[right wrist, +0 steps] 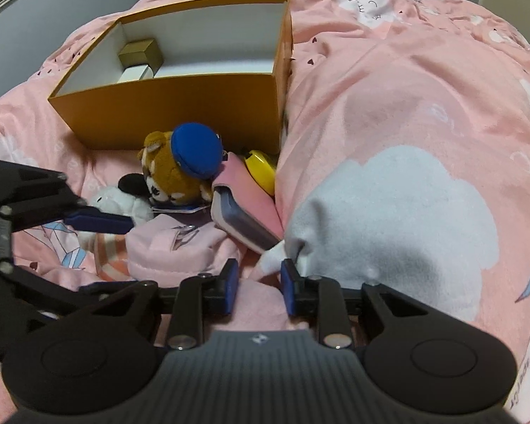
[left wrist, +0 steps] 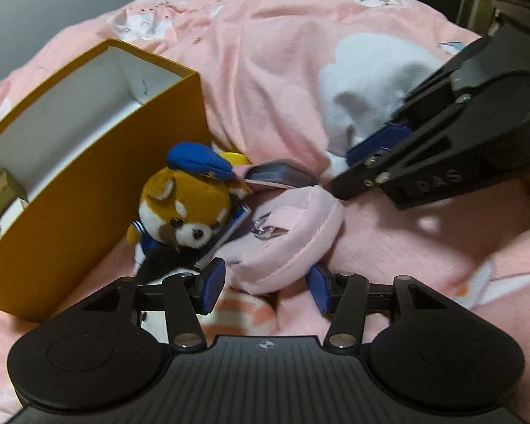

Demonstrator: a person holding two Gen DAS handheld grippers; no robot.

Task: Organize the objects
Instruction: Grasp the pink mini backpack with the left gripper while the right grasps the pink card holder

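Note:
A pale pink zip pouch (left wrist: 286, 243) lies on the pink blanket (left wrist: 282, 70), and its near end sits between the blue pads of my open left gripper (left wrist: 266, 286). A red panda plush (left wrist: 183, 208) in a blue cap leans against the orange box (left wrist: 99, 183). Behind the pouch lie a pink-cased phone (left wrist: 279, 173) and a yellow object (left wrist: 233, 157). My right gripper (right wrist: 259, 284) is shut on a fold of the blanket (right wrist: 406, 123), holding it back from the pile. One left finger (right wrist: 99, 221) rests over a white plush (right wrist: 116, 205).
The orange box (right wrist: 173, 102) stands open, with a small gold box (right wrist: 141, 53) and a white item (right wrist: 134, 72) in its left end. A pink-striped soft thing (right wrist: 109, 258) lies by the pouch. The bunched blanket rises on the right.

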